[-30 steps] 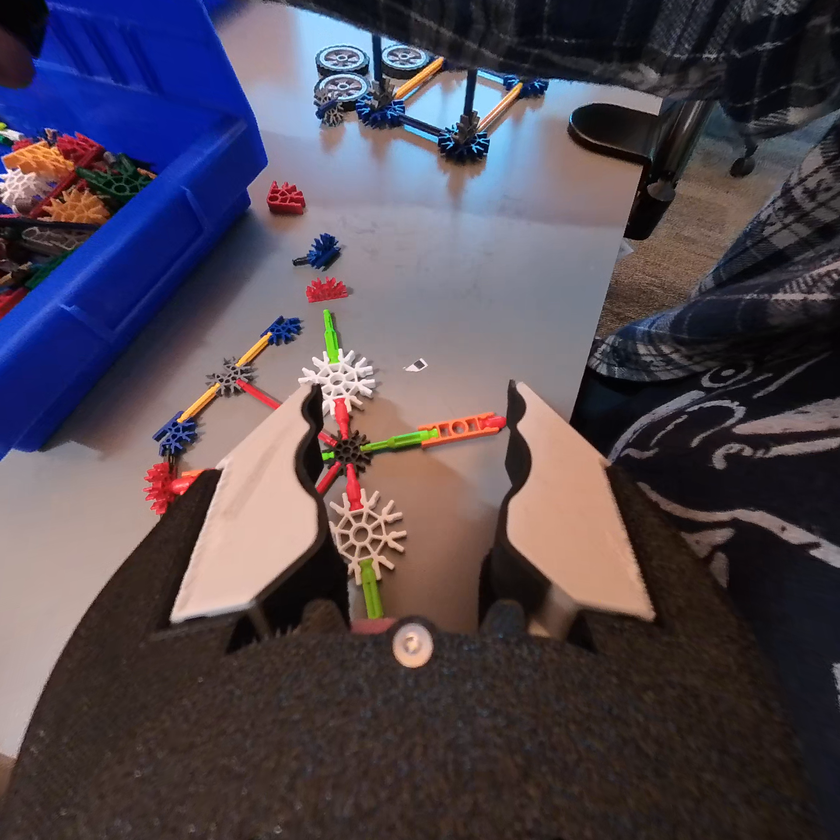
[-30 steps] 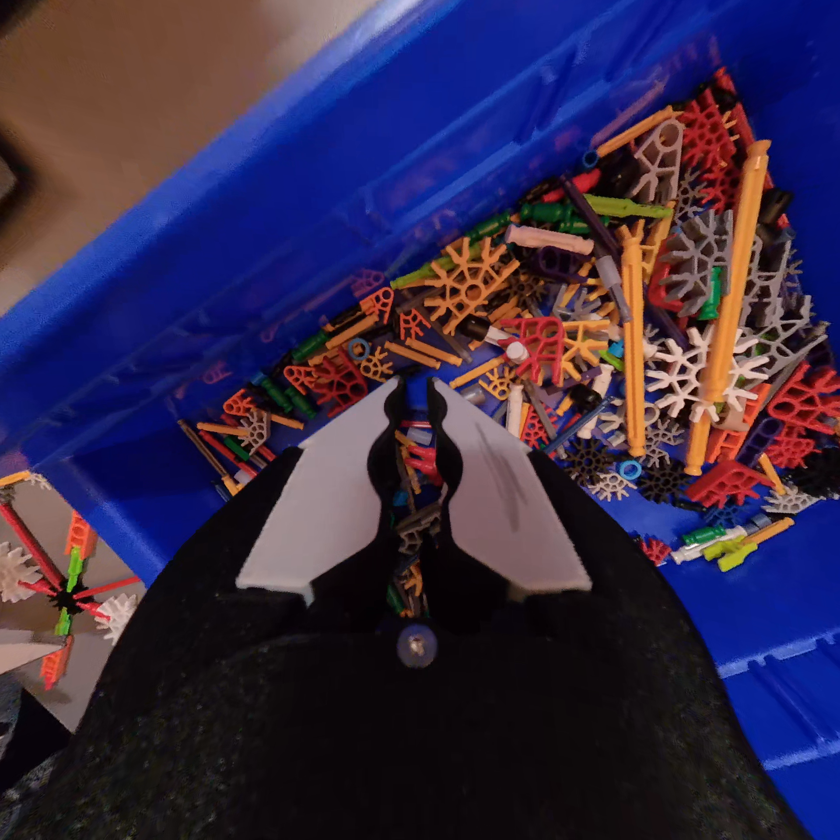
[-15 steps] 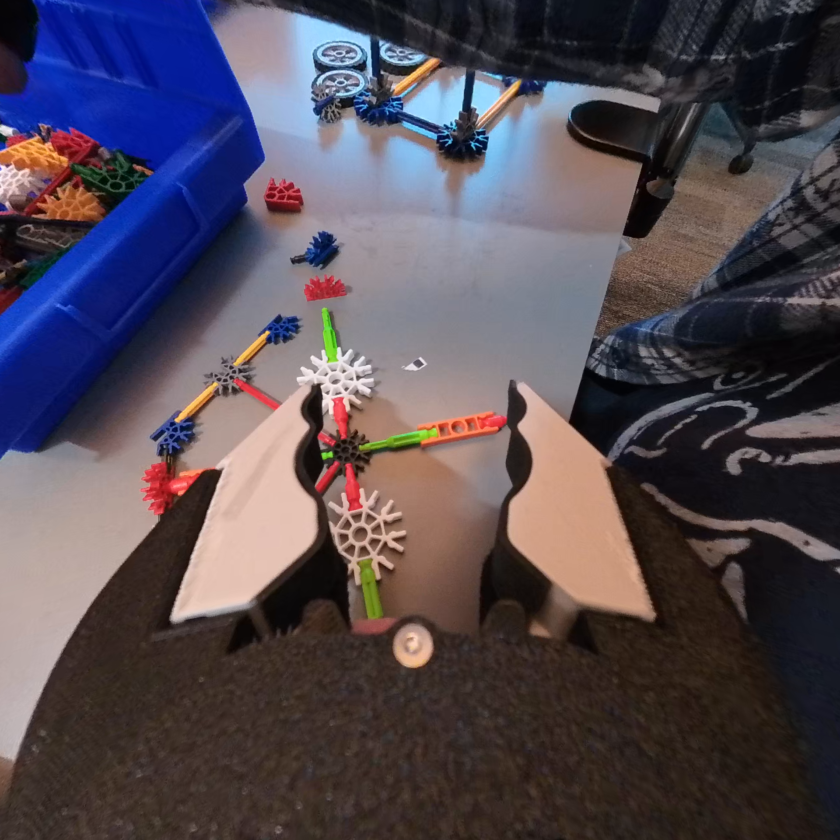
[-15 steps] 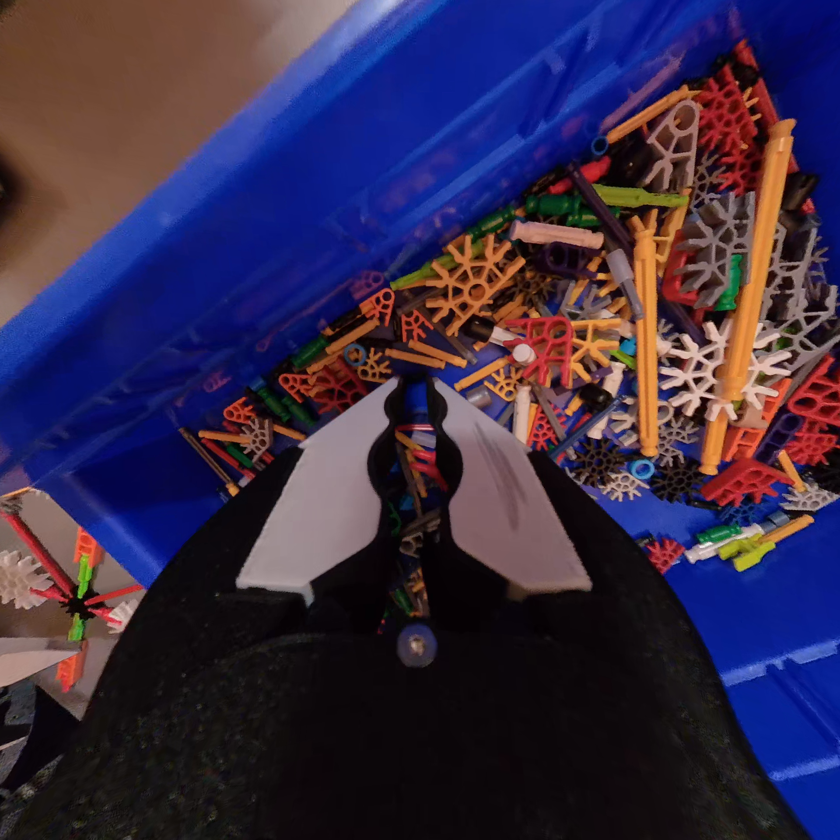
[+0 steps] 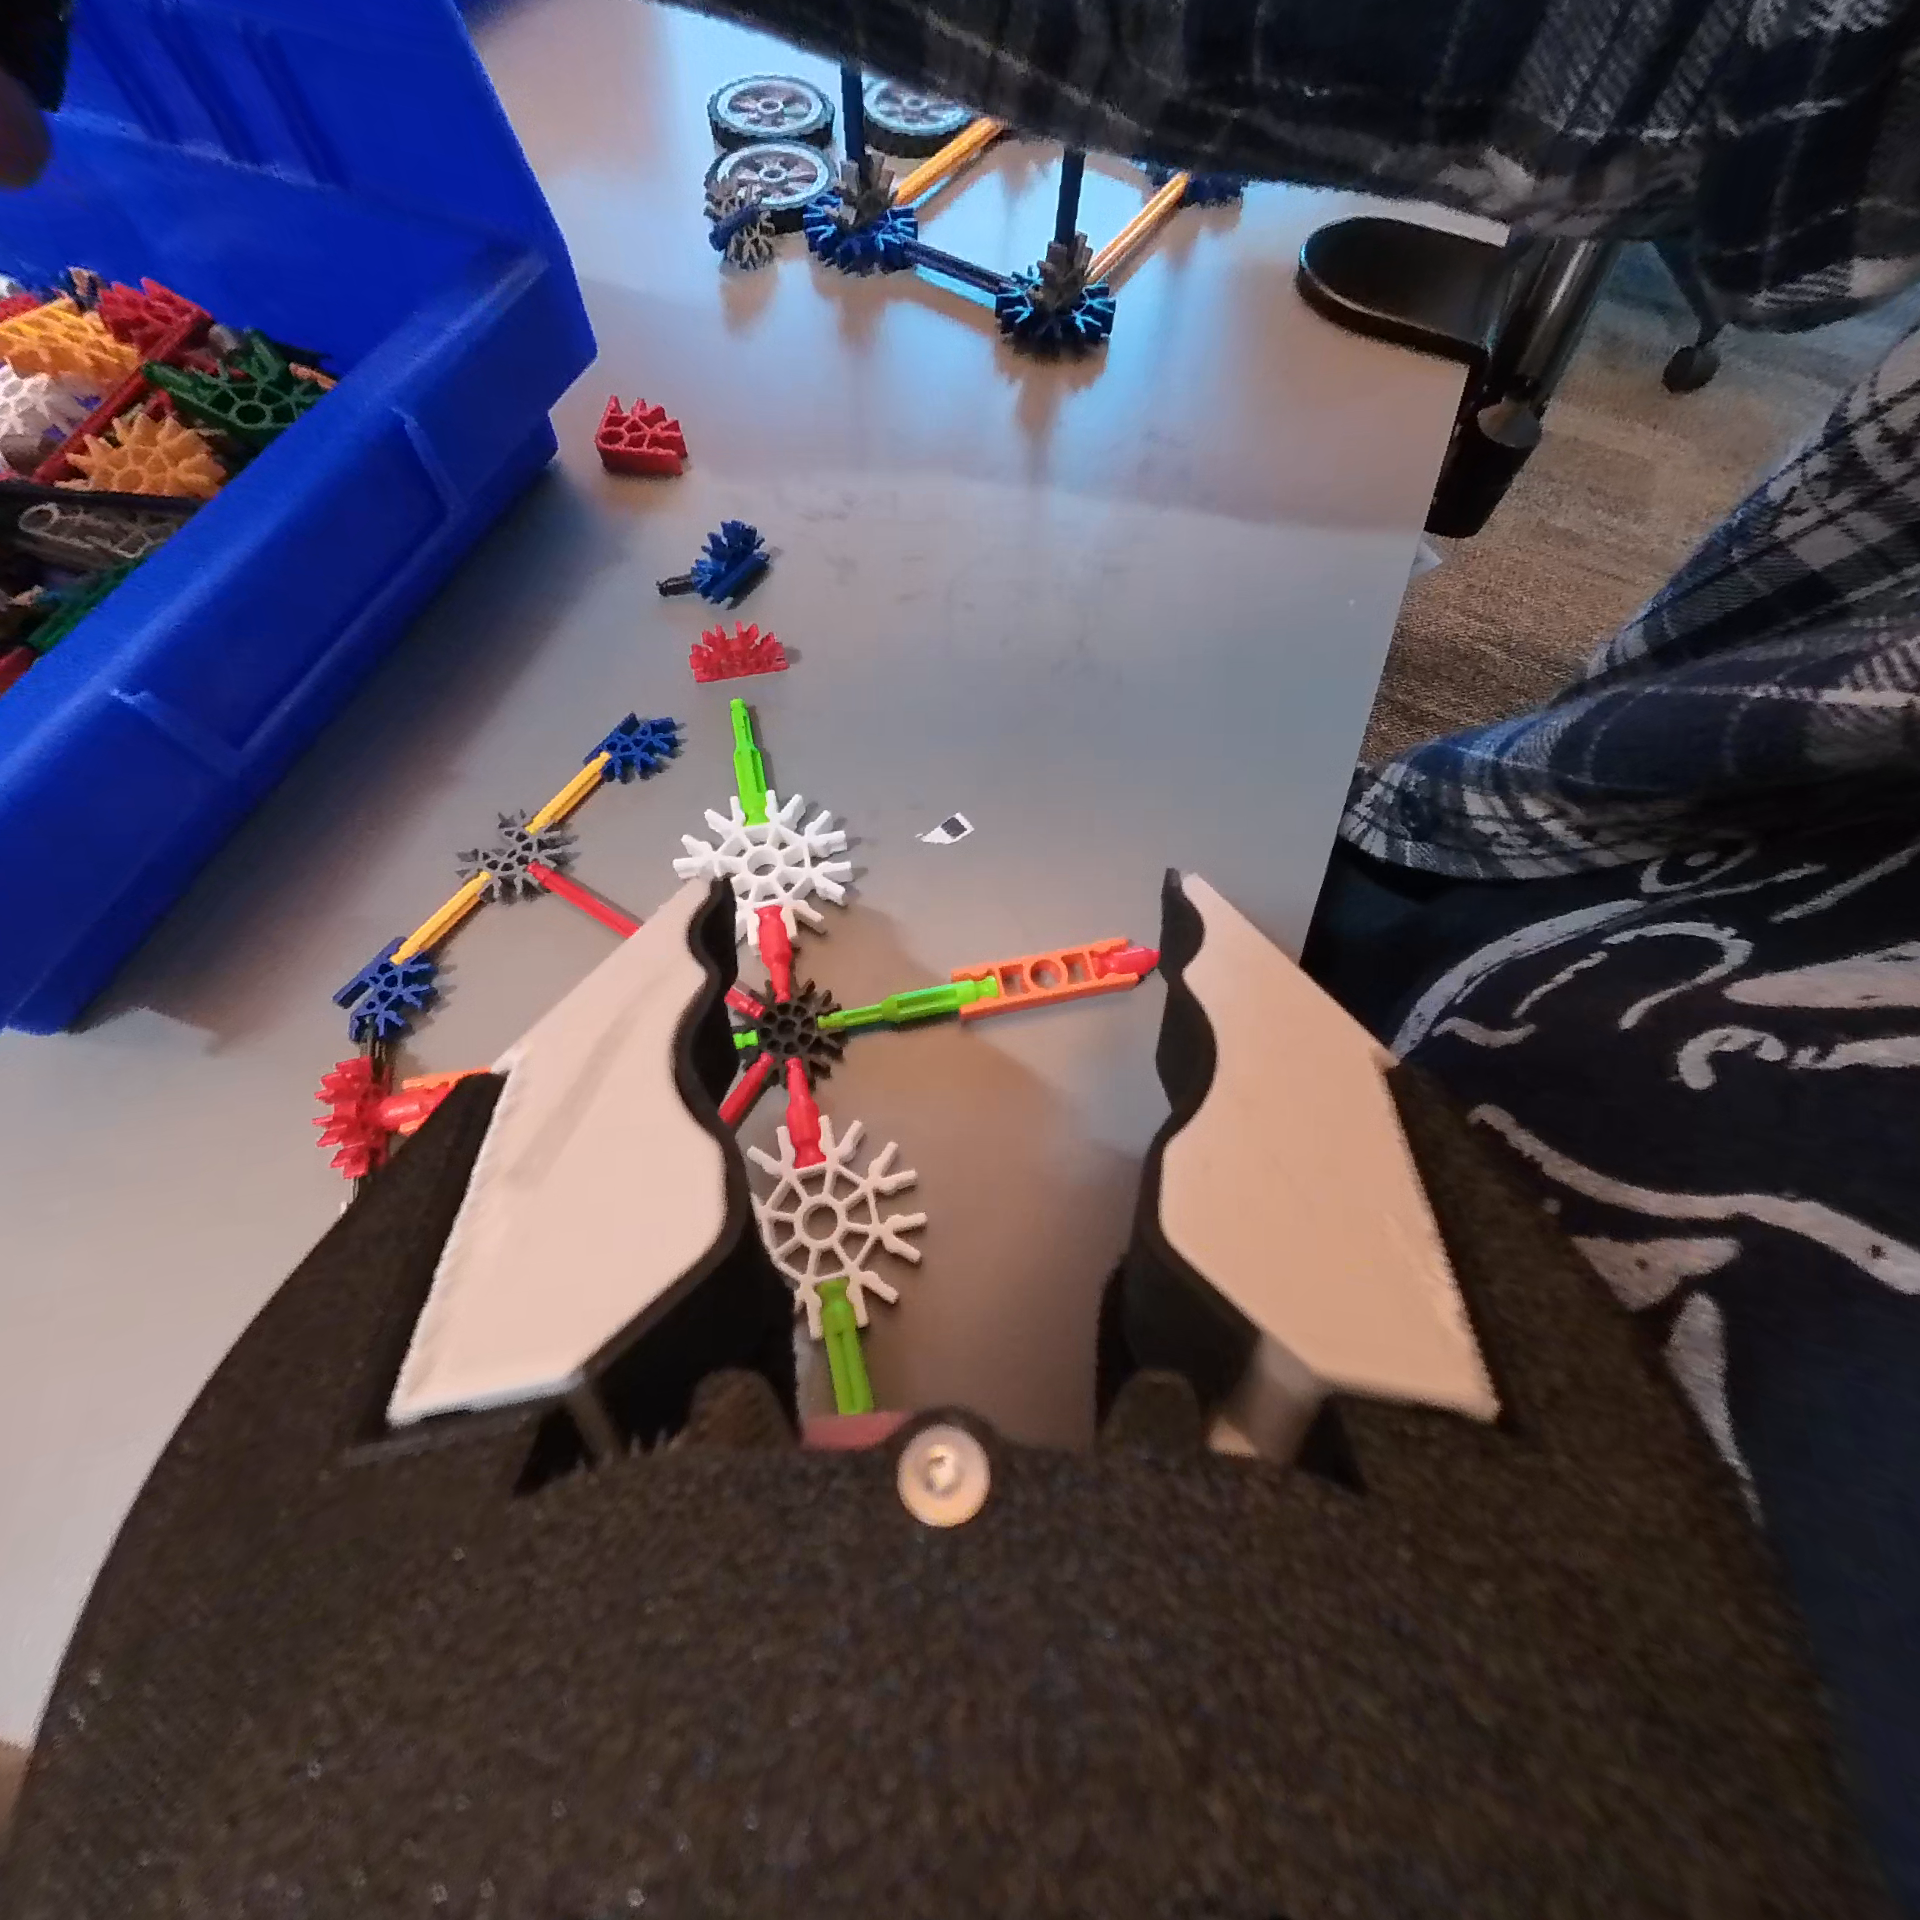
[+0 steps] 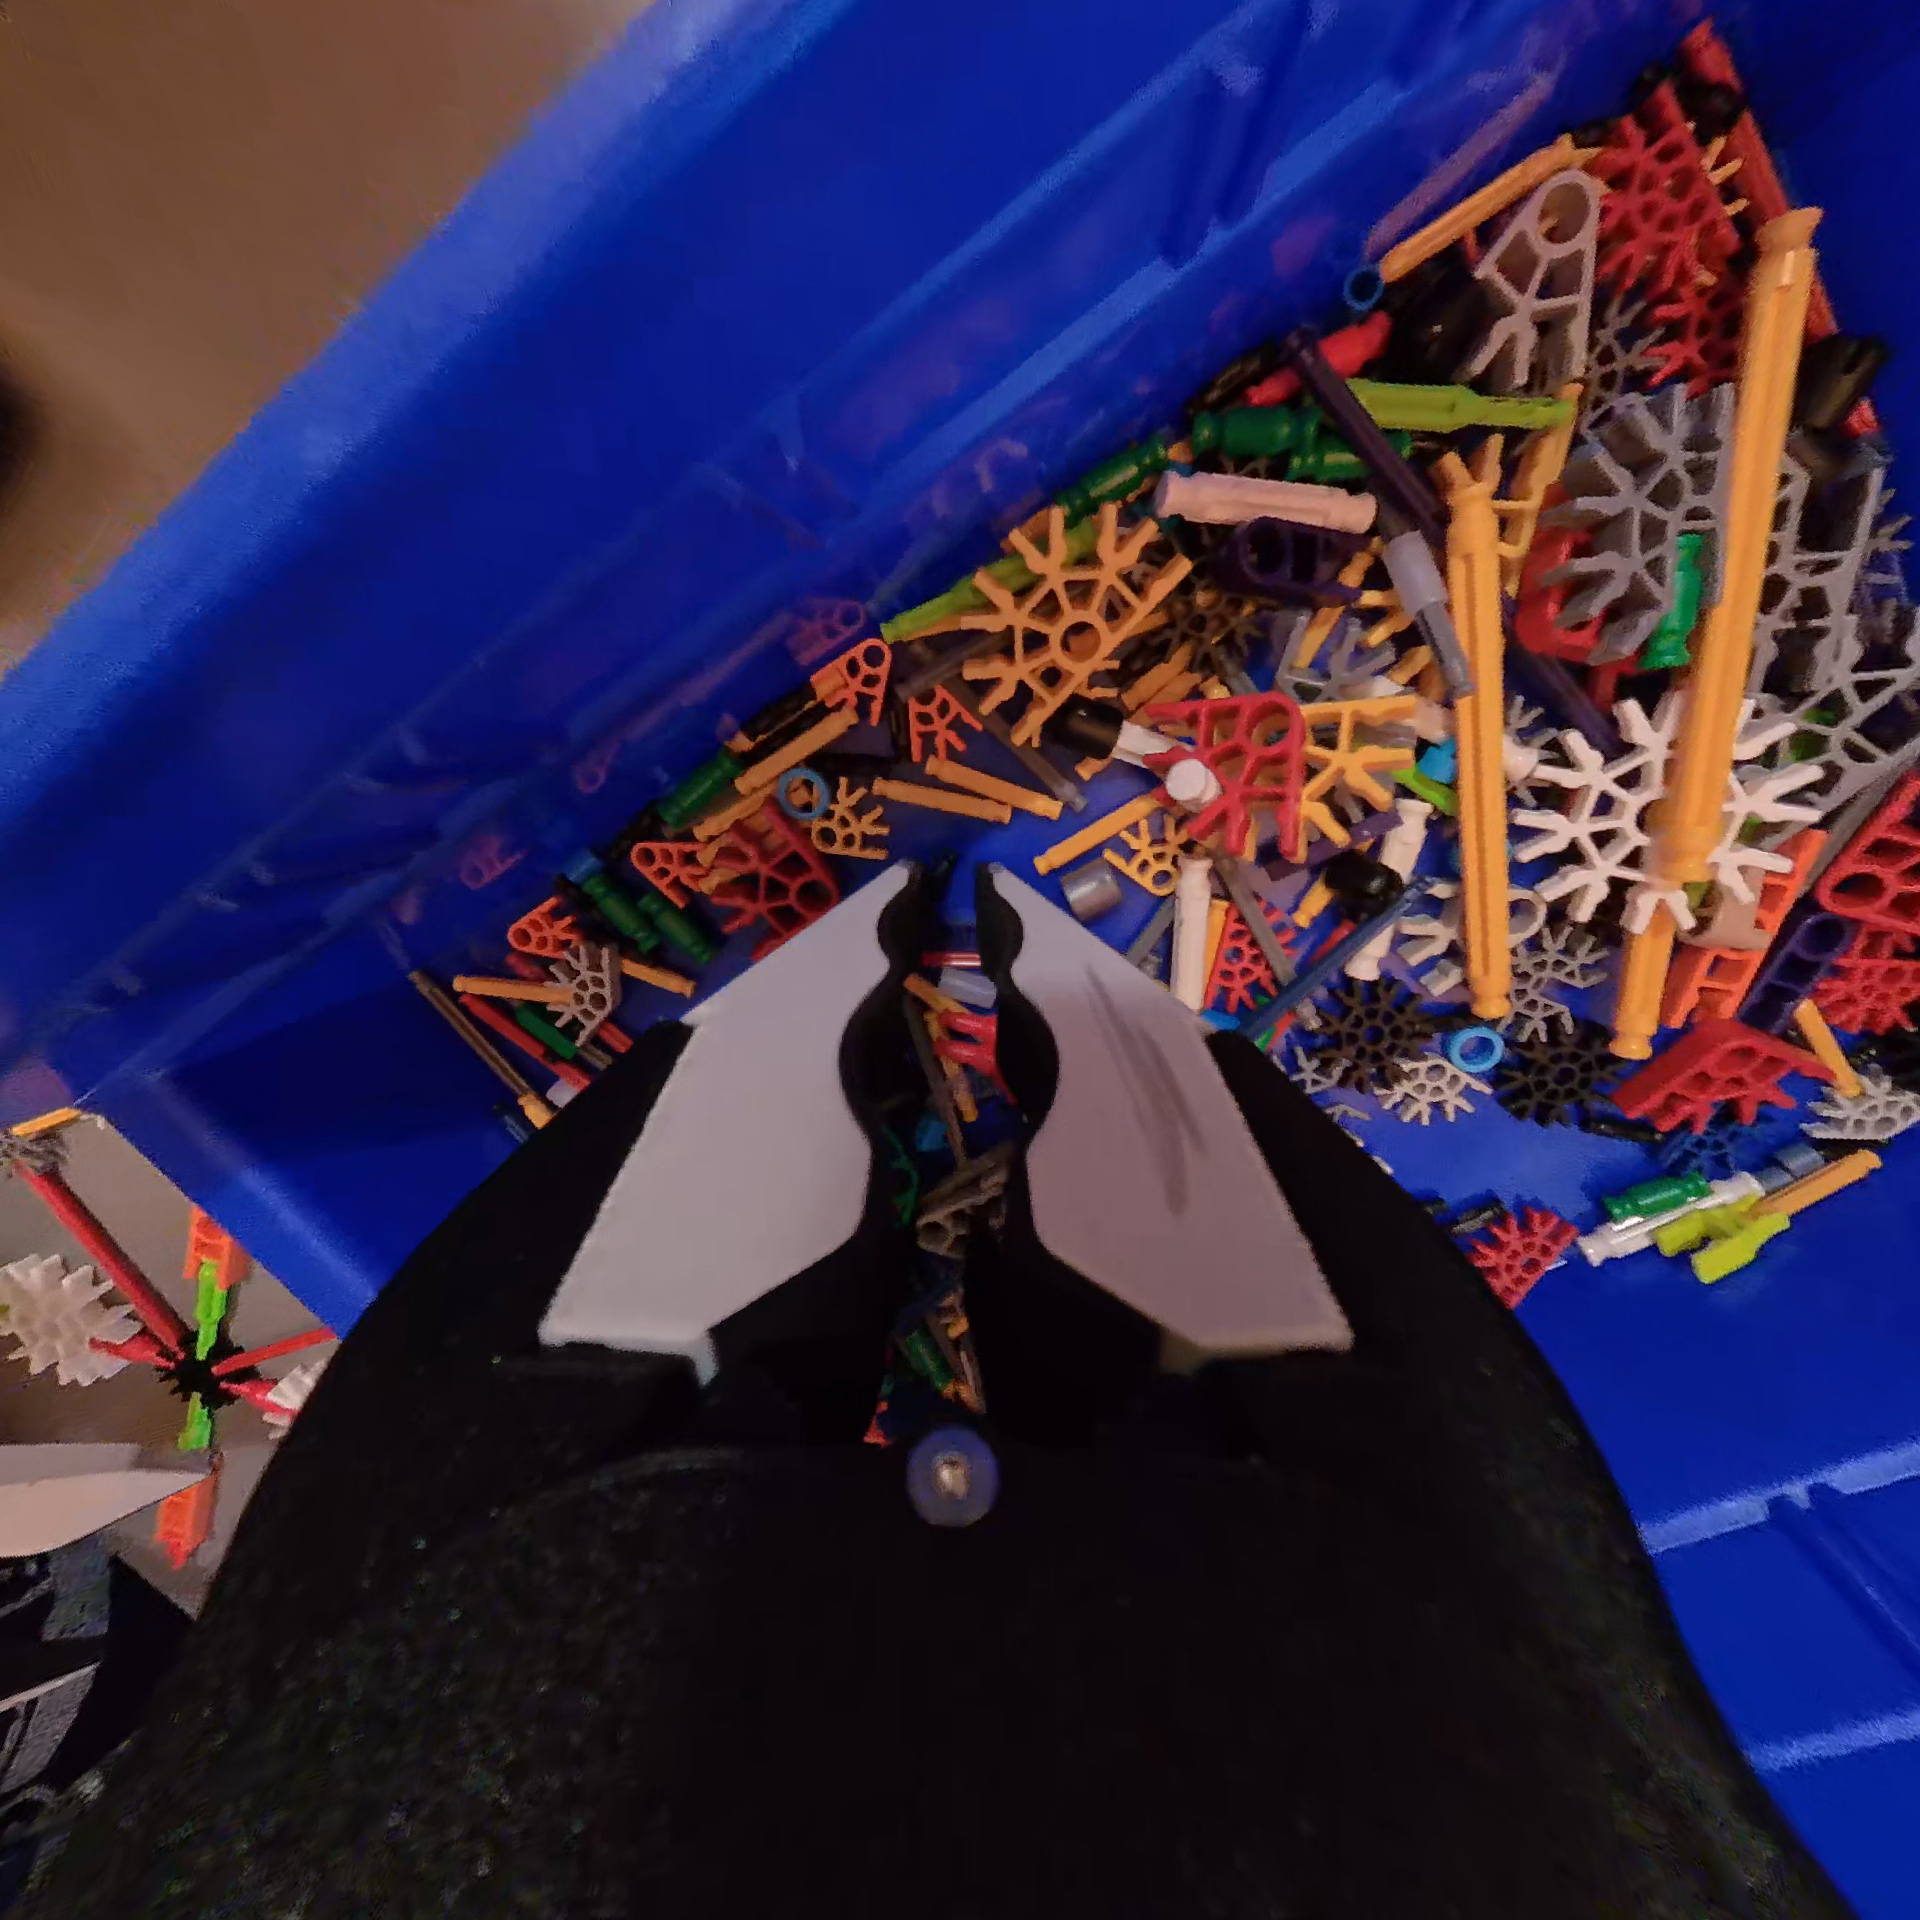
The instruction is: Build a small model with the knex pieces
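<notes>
Since a second ago our right gripper point(image 6: 948, 878) has crept deeper into the bin point(image 6: 644, 447), fingers nearly closed, seemingly holding nothing. Beside the bin, our left gripper point(image 5: 940, 930) straddles the spoked model point(image 5: 795, 1029), wide open, empty.

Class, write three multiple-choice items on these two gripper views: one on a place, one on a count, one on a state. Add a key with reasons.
1. Where is the right gripper?
A. Over the blue bin
B. Over the floor
C. Over the wheels

2. How many white snowflake connectors are on the flat assembly?
A. None
B. Two
C. Five

3. How is the left gripper?
A. Shut on a rod
B. Shut on nothing
C. Open

Key: A, loose parts lie beneath it; B, one each side of the black hub; C, its fingers stand wide apart.
</notes>
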